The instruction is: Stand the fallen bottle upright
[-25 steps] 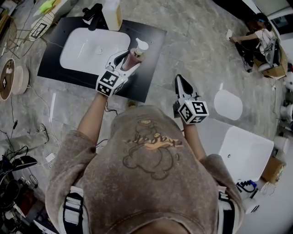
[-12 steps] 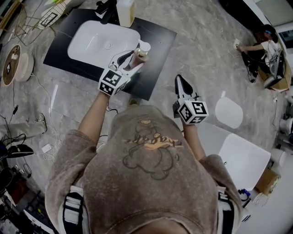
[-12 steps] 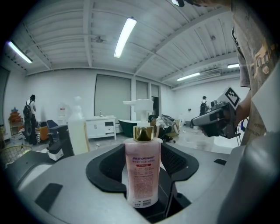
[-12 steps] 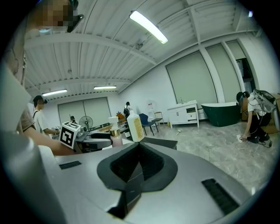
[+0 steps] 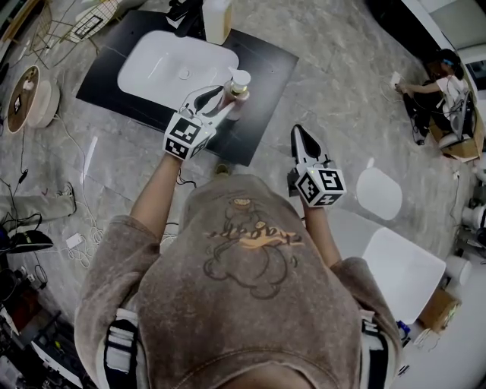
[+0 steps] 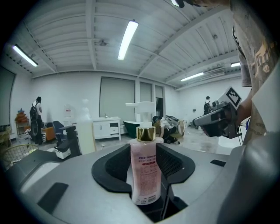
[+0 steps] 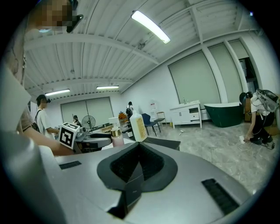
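Note:
A pink pump bottle with a gold collar and white pump head stands on the black countertop, just right of the white basin. My left gripper reaches over the counter with the bottle between its jaws, which are closing on it. In the left gripper view the bottle is upright and fills the gap between the dark pads of the left gripper. My right gripper hangs shut and empty over the floor, right of the counter. From the right gripper view the bottle shows far off.
A tall pale-yellow bottle and a black tap stand at the basin's far edge. Cables and round wooden items lie on the floor at left. White basins sit at right, where a person crouches.
The bottle, leaning between the left jaws a second ago, now stands upright. The left jaws have narrowed around it. The right gripper has hardly moved.

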A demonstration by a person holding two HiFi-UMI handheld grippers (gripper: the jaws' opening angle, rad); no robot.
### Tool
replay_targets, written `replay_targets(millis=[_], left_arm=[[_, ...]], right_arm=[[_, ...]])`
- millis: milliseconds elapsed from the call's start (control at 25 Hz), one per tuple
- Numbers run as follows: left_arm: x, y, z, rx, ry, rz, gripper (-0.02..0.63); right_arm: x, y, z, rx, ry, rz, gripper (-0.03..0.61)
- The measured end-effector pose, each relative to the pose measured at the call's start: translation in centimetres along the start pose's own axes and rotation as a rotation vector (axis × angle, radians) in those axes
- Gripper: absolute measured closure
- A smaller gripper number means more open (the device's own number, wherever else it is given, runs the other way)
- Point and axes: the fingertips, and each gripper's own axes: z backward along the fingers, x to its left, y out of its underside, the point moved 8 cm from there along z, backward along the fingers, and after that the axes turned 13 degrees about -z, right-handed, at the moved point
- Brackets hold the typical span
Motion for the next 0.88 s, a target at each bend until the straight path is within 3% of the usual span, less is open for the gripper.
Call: replay_targets(millis=[880], left_arm=[[-1.0,-1.2,3.0,0.020,-0.088,0.008,0.476]], right_arm=[[1.9,0.7,-0.9,0.048,-0.118,0.019,0.578]])
